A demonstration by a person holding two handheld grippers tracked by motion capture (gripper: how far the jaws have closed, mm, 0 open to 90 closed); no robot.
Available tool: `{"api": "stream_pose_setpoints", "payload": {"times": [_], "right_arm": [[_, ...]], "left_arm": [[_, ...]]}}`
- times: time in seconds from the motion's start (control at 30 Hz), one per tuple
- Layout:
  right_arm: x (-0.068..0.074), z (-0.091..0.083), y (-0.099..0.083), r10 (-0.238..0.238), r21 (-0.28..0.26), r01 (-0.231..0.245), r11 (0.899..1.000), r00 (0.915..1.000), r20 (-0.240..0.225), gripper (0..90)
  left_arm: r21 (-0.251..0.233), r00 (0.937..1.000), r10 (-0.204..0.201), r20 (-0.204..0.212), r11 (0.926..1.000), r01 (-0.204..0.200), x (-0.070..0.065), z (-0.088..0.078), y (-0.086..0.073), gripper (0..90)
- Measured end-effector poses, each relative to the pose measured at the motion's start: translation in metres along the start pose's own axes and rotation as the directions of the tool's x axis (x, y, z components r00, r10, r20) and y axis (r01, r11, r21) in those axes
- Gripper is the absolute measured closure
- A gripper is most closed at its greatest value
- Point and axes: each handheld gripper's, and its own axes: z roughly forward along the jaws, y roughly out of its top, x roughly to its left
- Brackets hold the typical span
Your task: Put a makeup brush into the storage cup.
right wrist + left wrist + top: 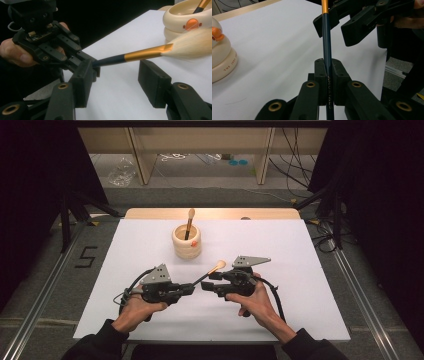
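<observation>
A makeup brush (pixel 212 270) with a dark handle, gold ferrule and pale bristles is held tilted above the white table. My left gripper (pixel 192 287) is shut on the handle's lower end (pixel 327 37), with its pads (pixel 321 75) clamped on both sides. My right gripper (pixel 206 282) faces it from the right and stands open. Its two jaws flank the brush (pixel 147 53) near the ferrule without pressing on it. A cream ringed holder (pixel 187 241) with an orange mark stands behind, and a second brush (pixel 189 222) stands in it.
The white board (pixel 280 250) lies on a wooden table, with bare surface to the left and right of the holder. Metal rails run along both sides on the floor. Cables and wooden shelving legs lie beyond the far edge.
</observation>
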Motion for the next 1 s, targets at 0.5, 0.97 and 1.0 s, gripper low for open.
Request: {"api": "stream_pose_setpoints", "payload": {"times": [0.5,0.97,1.0], "right_arm": [[-0.0015,0.0019,0.0006,-0.005,-0.038,0.005,0.999,0.9999,-0.015,57.9],[-0.0004,0.0002,0.0024,0.033,-0.058,-0.037,0.998,0.9980,-0.054,69.7],[-0.0008,0.0004,0.0024,0.025,-0.064,-0.028,0.998,0.9982,-0.054,70.4]], "left_arm": [[0.000,0.9999,-0.002,0.015,1.0000,0.002,-0.0022,0.0025,-0.0006,84.3],[0.035,0.9991,0.037,0.021,0.9987,-0.038,-0.0035,0.0080,-0.0023,84.3],[0.039,0.9992,0.036,0.017,0.9986,-0.037,-0.0042,0.0087,-0.0026,84.3]]}}
